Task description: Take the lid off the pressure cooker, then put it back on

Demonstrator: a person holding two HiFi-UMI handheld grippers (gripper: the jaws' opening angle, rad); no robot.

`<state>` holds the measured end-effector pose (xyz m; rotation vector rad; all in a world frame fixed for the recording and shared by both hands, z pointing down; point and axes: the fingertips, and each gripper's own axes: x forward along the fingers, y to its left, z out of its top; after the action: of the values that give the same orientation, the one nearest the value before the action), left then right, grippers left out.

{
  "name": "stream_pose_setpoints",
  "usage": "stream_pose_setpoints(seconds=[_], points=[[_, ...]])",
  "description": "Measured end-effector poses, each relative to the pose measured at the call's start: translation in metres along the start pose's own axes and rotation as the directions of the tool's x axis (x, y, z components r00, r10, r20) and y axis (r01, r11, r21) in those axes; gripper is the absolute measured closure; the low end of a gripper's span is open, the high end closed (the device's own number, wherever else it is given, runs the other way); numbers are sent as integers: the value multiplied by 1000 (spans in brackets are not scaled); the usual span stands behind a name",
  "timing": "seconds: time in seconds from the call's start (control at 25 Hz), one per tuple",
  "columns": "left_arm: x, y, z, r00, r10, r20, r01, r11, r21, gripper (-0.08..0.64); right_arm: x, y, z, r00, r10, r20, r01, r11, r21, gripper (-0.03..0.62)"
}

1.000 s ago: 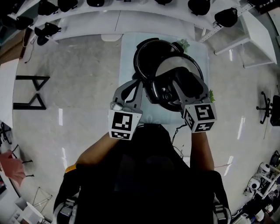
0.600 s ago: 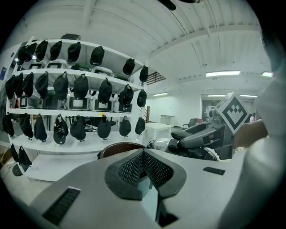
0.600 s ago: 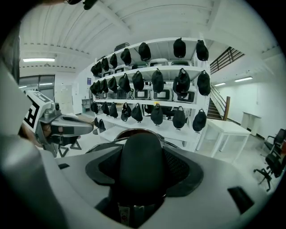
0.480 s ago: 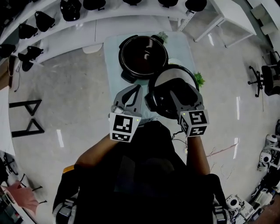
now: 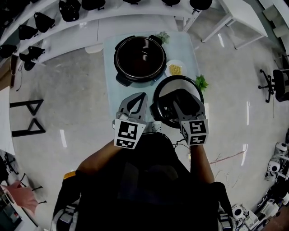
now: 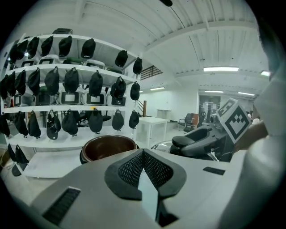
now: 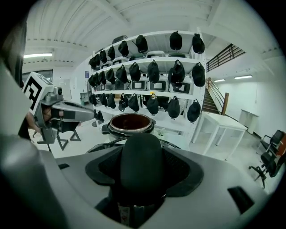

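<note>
The open pressure cooker pot [image 5: 139, 60] stands on a small pale table [image 5: 113, 90], its dark inner bowl uncovered; it also shows in the left gripper view [image 6: 108, 147] and the right gripper view [image 7: 130, 121]. My right gripper [image 5: 181, 100] is shut on the black handle [image 7: 142, 165] of the lid [image 5: 163, 108]. The lid hangs in the air, off the pot, to its near right. My left gripper [image 5: 141, 98] is shut with nothing in it, just left of the lid, its pads [image 6: 144, 154] pressed together.
A small plate of yellow food [image 5: 175, 69] lies right of the pot. Green sprigs [image 5: 201, 82] sit at the table's right edge. A curved white shelf with black headgear [image 5: 67, 9] runs behind the table. A white table [image 5: 235, 18] stands at the far right.
The lid, held by my right gripper, has come away from above the pot, toward me and to the right. The pot's bowl is now fully uncovered. The left gripper stayed beside it.
</note>
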<state>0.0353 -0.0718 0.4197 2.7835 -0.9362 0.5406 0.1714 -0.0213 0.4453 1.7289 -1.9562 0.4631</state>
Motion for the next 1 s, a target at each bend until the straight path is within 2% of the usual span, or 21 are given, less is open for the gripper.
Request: stream_pose_setpoints(seconds=[0.44,1.0], points=[[32,-25,-27,994,52,-100,-55,998,-31,552,37,-22,-55,995,93,-47,-94,995,-17,301],[51,-24,-62,980,107,-171,-120,990,-71,553,90,-7,-109,979,179,-100,-180,984,-9,301]])
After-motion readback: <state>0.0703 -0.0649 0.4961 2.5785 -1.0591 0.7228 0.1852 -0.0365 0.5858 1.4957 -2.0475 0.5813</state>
